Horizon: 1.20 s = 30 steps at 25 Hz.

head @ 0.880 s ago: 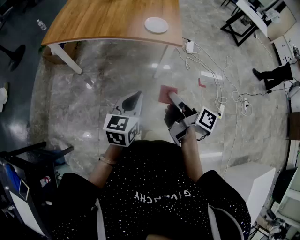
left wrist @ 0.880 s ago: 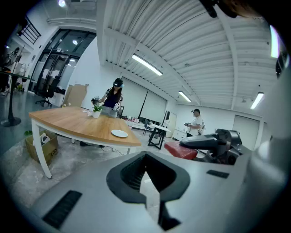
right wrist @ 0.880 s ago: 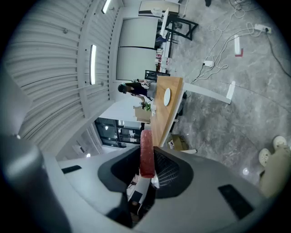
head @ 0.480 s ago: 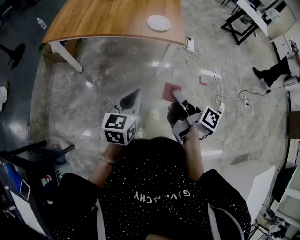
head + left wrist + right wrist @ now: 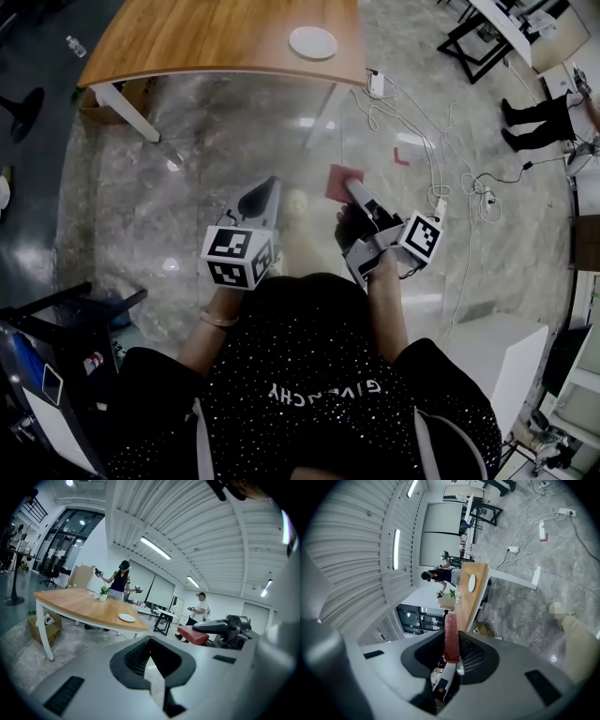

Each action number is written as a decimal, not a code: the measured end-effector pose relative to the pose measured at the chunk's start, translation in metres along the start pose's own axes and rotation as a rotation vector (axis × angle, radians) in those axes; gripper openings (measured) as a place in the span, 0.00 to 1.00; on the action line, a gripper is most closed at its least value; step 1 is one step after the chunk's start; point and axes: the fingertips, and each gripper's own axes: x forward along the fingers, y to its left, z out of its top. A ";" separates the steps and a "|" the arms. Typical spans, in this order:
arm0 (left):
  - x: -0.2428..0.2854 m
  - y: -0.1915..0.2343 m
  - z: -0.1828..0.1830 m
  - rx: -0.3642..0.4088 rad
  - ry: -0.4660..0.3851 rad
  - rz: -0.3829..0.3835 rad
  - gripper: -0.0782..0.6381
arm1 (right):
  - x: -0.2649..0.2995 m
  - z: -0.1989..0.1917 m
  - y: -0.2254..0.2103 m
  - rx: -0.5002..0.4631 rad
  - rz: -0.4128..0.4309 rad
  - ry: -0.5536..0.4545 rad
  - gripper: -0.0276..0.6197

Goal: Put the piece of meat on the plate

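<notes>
Black speckled top (image 5: 309,370), bracelet (image 5: 215,322); grey left gripper (image 5: 270,185) and right gripper (image 5: 351,187), black-white marker cubes (image 5: 239,258)

Left gripper (image 5: 271,183) jaws together, right gripper (image 5: 352,187) jaws clamped on the meat (image 5: 336,179), both held forward

Meat (image 5: 339,181): flat red slab, held edge-on btw jaws of right gripper (image 5: 453,657), far end sticking out, up over the floor (image 5: 216,150). Plate (image 5: 313,42): round, white, lying flat on wooden bench (image 5: 206,37), far off nr its right edge, well apart from meat.
</notes>
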 end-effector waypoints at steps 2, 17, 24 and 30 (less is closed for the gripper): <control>0.001 -0.001 -0.001 0.003 0.000 -0.006 0.12 | -0.001 0.000 -0.001 -0.008 0.003 0.000 0.20; 0.070 0.011 0.011 0.006 0.030 0.024 0.12 | 0.038 0.057 -0.021 0.024 -0.013 0.021 0.20; 0.145 0.026 0.048 0.009 0.027 0.017 0.12 | 0.089 0.121 -0.022 0.033 -0.037 0.024 0.20; 0.157 0.026 0.051 0.028 0.018 0.024 0.12 | 0.099 0.131 -0.024 0.029 -0.006 0.036 0.20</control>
